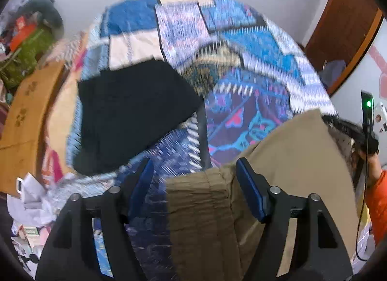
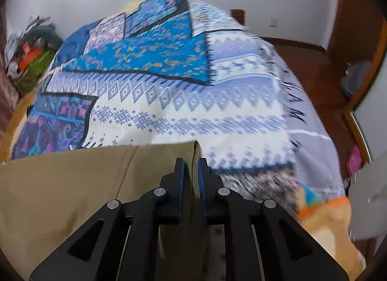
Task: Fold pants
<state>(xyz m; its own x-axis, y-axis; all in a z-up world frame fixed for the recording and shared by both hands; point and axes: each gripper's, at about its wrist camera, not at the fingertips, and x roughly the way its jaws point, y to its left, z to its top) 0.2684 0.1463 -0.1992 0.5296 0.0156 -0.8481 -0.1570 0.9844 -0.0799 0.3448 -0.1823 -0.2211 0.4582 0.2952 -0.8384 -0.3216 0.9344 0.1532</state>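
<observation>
right gripper hides the khaki pants corner.

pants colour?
Khaki tan pants; clearest in the right wrist view.

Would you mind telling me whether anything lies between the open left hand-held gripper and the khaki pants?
Nothing visible does. The left hand-held gripper is open with the khaki pants waistband directly between its fingers; the black garment lies apart, farther up the bedspread.
</observation>
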